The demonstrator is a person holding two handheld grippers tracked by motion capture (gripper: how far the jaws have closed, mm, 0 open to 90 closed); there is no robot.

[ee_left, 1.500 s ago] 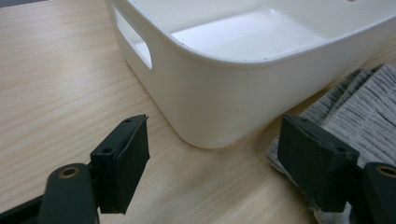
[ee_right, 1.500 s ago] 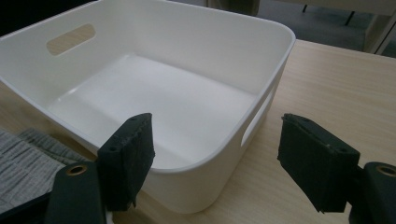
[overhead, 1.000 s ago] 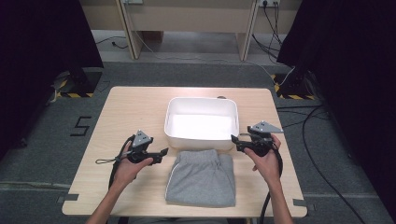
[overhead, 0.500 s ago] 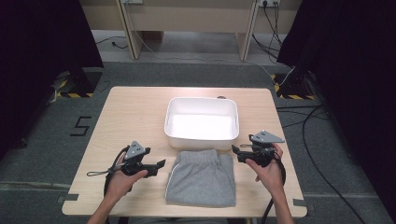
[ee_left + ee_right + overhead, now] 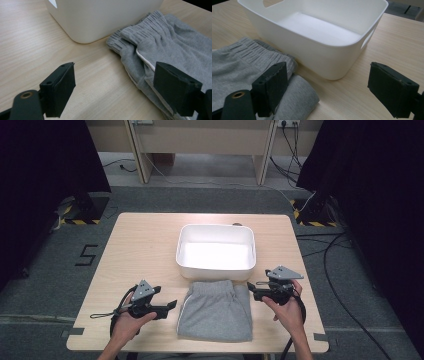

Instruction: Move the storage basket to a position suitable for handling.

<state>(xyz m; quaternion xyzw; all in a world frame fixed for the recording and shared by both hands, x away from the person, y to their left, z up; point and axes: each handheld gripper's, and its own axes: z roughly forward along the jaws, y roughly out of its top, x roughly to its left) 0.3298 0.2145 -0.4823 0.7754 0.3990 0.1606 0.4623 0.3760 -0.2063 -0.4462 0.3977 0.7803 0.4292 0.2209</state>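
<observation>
Folded grey shorts [image 5: 216,310] with an elastic waistband lie on the table just in front of an empty white plastic bin [image 5: 215,272]. My left gripper [image 5: 170,306] hovers left of the shorts, open, jaws pointing at their left edge. In the left gripper view the shorts [image 5: 160,42] lie ahead to the right, the bin [image 5: 100,17] behind them, and nothing is between the jaws [image 5: 115,72]. My right gripper [image 5: 250,287] sits at the shorts' right upper corner, open; its jaws have just been opening with nothing between them [image 5: 328,72]. In the right gripper view the shorts [image 5: 234,65] are on the left and the bin [image 5: 312,52] is ahead.
The light wooden table [image 5: 145,245] has bare room left and right of the bin. Cables trail from both grippers toward the front edge. Dark curtains, floor cables and a wooden desk frame stand beyond the table.
Both hands have drawn back toward the front edge. The left gripper went from beside the bin's corner to beside the shorts' left edge; the right slid down to the shorts' right corner.
</observation>
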